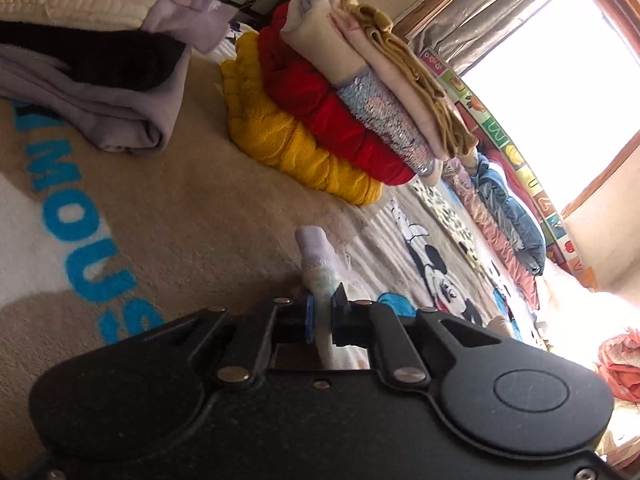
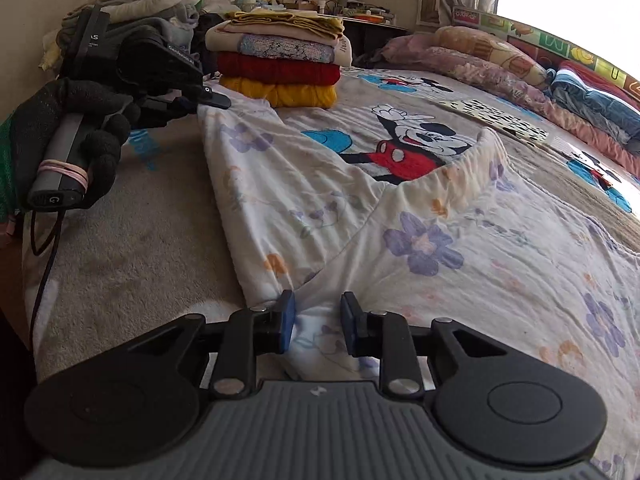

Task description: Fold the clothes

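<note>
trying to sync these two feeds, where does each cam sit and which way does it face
Left wrist: on the left gripper, rolled sideways, looking across the bed to the window; jaws shut on the floral garment.
Right wrist: on the right gripper, looking up the bed at the garment; gloved left hand shows.
Shared: the folded stack, Mickey blanket.

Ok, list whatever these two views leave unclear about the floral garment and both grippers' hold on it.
- Floral garment: its near and right parts are cut off by the right wrist frame, so its type is unclear.
- Right gripper: cloth lies between the pads; contact can't be judged.
- Left gripper: pinches a cloth end; its own body hides the rest.
</note>
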A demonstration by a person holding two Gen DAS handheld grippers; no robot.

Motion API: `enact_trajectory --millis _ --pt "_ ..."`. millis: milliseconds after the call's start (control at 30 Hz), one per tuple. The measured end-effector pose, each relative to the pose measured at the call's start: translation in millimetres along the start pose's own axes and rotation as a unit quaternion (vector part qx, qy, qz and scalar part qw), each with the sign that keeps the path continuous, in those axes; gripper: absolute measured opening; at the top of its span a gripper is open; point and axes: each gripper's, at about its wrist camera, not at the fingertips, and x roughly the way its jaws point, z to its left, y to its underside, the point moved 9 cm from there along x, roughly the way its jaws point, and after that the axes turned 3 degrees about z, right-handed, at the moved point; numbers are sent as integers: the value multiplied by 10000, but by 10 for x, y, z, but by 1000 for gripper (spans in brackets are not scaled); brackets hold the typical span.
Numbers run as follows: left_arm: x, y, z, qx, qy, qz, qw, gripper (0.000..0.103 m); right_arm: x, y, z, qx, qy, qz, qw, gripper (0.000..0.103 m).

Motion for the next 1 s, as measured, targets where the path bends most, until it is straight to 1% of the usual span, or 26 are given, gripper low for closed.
enact_trajectory --millis 67,100,167,233,300,333,367,400,467,533,600,633,667,700,733,833,933,1000 --pt "62 38 99 -93 -125 169 9997 8 -13 28 21 -190 52 71 9998 27" --pt "60 32 100 -46 -143 172 9997 10 -21 42 36 -259 91 84 9996 27" --pt "41 17 65 216 -315 130 9992 20 -37 64 60 -309 160 108 9993 27" --pt "-27 -23 55 283 -474 -19 9985 22 -37 57 61 -244 220 147 9994 27" --pt "-118 -73 22 418 -651 -228 9967 33 -72 39 97 -331 296 176 9989 26" --pt "-166 -98 -24 514 -706 -347 9956 45 -110 35 100 -343 302 157 9988 26" --pt "-204 -117 -82 613 -709 -448 9946 53 -153 33 98 -344 297 128 9989 26" --pt "-222 -113 -157 692 -649 -469 9944 54 -196 31 97 -344 293 100 9989 26" --pt "-255 -102 -307 845 -520 -499 9938 57 -322 50 3 -79 210 -15 9997 25" --pt "-248 -39 -483 986 -300 -476 9935 57 -455 70 -103 219 116 -138 9996 25" --pt "-215 73 -748 1322 48 -415 9903 57 -584 116 -316 590 111 -252 9979 25" --pt "-201 142 -890 1513 242 -373 9875 51 -649 142 -430 780 113 -309 9964 25" --pt "-181 226 -1052 1753 386 -313 9833 31 -698 172 -576 945 162 -357 9948 25" --pt "-162 313 -1214 1994 527 -251 9782 29 -742 204 -731 1102 224 -402 9928 25" --pt "-143 401 -1376 2234 667 -189 9723 28 -787 236 -886 1258 286 -448 9906 25" --pt "-32 647 -1709 2738 800 -17 9584 28 -904 320 -1336 1675 482 -584 9830 26" --pt "161 800 -1910 2920 836 269 9524 28 -968 358 -1737 1943 704 -724 9757 26" --pt "296 877 -2045 3032 863 426 9481 28 -973 377 -2008 2256 786 -844 9674 26"
